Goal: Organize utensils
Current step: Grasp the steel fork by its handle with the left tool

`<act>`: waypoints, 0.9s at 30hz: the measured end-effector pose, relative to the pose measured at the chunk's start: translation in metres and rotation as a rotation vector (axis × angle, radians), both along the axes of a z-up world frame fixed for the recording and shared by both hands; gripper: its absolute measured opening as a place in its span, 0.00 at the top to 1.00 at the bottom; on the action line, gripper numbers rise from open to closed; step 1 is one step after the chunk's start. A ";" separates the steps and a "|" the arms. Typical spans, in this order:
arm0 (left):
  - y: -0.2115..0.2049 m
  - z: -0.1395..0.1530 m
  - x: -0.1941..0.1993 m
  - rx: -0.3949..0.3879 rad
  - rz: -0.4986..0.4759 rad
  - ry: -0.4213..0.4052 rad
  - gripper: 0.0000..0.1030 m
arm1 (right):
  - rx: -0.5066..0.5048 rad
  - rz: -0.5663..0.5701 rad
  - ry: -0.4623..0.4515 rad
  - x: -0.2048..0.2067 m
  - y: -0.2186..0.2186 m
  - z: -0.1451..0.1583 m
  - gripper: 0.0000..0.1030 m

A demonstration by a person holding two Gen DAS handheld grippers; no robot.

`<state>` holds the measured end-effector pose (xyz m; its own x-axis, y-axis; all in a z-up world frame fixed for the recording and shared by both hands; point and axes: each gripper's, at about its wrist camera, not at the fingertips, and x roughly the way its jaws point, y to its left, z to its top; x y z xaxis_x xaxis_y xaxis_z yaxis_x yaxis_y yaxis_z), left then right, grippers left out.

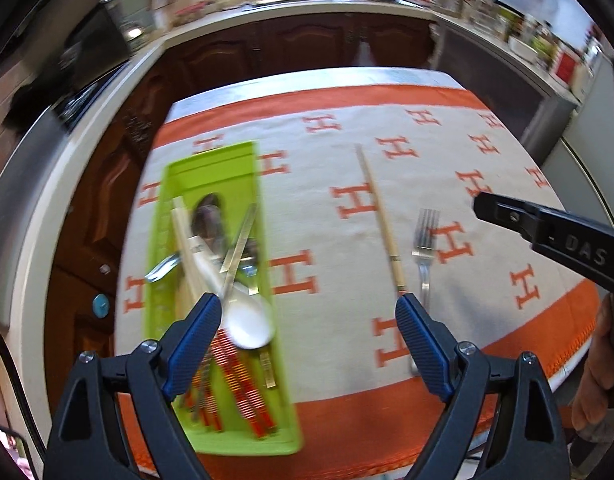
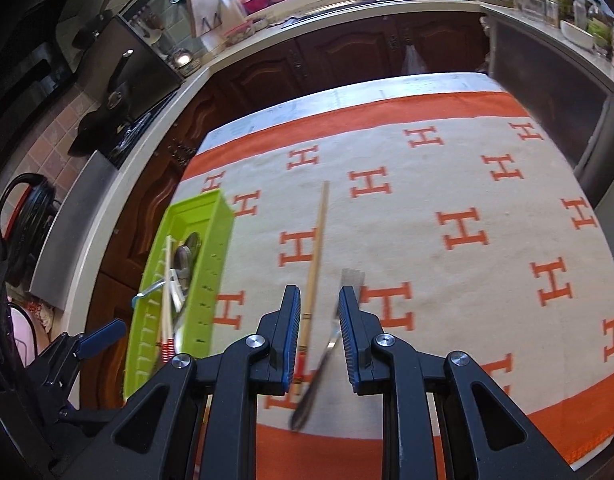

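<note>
A green tray (image 1: pixel 159 240) (image 2: pixel 221 220) lies at the left of the table. It holds a white spoon (image 1: pixel 247 324), metal utensils and red-striped chopsticks. On the cloth to its right lie a single chopstick (image 1: pixel 381 216) (image 2: pixel 317 240) and a metal fork (image 1: pixel 425 240) (image 2: pixel 353 280), side by side. My left gripper (image 1: pixel 307 304) hovers with its jaws wide and empty, one finger over the tray and the other by the chopstick's end. My right gripper (image 2: pixel 319 292) hangs above the chopstick and fork with a narrow gap, holding nothing.
An orange-and-white cloth (image 2: pixel 467 184) with an H pattern covers the table. Dark wooden cabinets (image 2: pixel 347 52) and a cluttered counter stand beyond its far edge. A finger of the right gripper (image 1: pixel 547 236) and a person's hand (image 1: pixel 603 360) show at the right of the left wrist view.
</note>
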<state>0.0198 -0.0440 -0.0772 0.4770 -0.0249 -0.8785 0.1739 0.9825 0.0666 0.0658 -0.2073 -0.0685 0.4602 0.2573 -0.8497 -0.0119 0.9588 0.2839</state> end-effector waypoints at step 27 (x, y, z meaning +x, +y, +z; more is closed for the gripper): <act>-0.099 -0.091 0.044 -0.040 -0.199 0.204 0.71 | 0.060 -0.136 0.145 -0.002 -0.103 -0.101 0.80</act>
